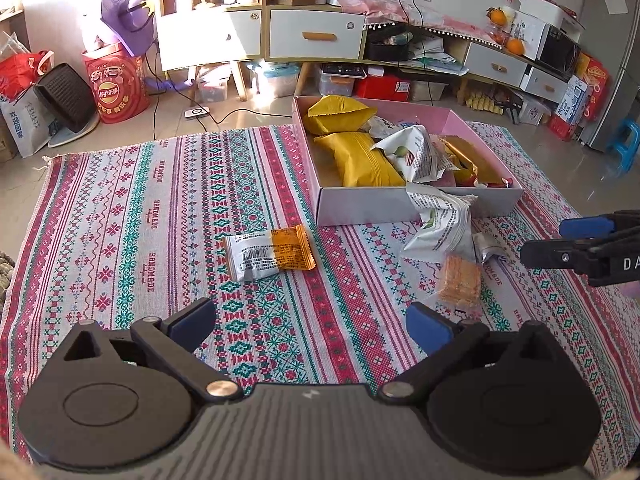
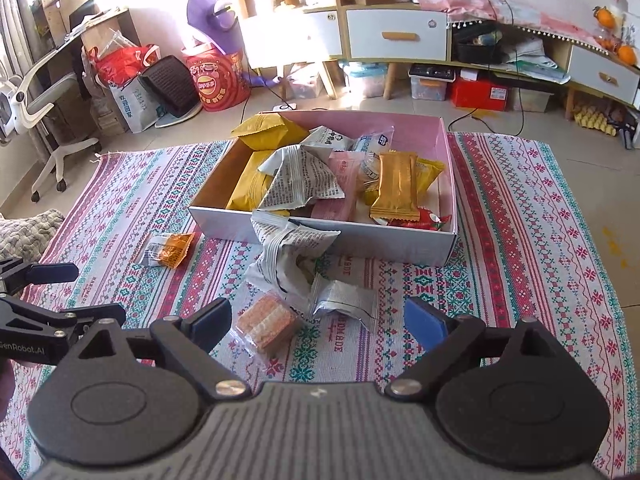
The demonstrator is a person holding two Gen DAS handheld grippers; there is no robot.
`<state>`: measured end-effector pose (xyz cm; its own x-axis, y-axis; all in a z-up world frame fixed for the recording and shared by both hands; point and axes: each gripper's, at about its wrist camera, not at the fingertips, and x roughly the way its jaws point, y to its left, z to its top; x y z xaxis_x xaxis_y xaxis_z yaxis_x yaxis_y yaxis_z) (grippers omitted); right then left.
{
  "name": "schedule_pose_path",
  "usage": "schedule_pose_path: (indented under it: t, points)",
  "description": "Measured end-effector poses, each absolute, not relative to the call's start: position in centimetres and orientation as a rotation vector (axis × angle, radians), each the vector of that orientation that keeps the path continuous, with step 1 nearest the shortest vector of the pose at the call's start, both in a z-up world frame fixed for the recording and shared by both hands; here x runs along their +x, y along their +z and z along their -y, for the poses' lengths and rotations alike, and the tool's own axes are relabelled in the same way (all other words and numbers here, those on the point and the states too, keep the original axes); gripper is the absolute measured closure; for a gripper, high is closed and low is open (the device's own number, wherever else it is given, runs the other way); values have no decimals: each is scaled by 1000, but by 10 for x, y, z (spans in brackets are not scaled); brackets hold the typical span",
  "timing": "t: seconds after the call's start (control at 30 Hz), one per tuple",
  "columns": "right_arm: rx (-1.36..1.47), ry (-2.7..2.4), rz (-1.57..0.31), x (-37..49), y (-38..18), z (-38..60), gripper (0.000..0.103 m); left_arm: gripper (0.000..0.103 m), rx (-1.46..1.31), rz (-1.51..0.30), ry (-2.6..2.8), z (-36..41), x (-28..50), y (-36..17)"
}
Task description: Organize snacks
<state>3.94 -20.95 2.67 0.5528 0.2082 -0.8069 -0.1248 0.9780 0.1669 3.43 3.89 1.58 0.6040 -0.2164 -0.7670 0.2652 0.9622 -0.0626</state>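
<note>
Both grippers hang w/ jaws wide apart and nothing between them: the right gripper sits over the loose snacks just in front of the pink-lined box, the left gripper further from it, short of the orange-and-silver packet. The clear-wrapped wafer block, small silver packet and crumpled white printed bag lie touching/overlapping right by the box's front wall. Likely risk, judging from that crowding: the right jaws close on two wrappers at once or only on slick film, so a packet slips out or drags a neighbour along; the box is already piled, so a drop there could slide back over the wall.
</note>
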Motion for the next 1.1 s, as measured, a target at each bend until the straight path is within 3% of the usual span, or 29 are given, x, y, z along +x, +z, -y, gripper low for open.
schedule_pose_path:
  t: [0.27, 0.63, 1.1]
  points:
    - [73, 201, -1008, 39, 13, 205, 11, 0, 104, -887, -272, -40, 40, -7]
    - [78, 297, -1039, 41, 0, 179, 16, 0, 307, -703, -406, -42, 81, -15]
    - [113, 315, -1022, 52, -18, 169, 31, 7, 377, -834, -570, -38, 115, -40]
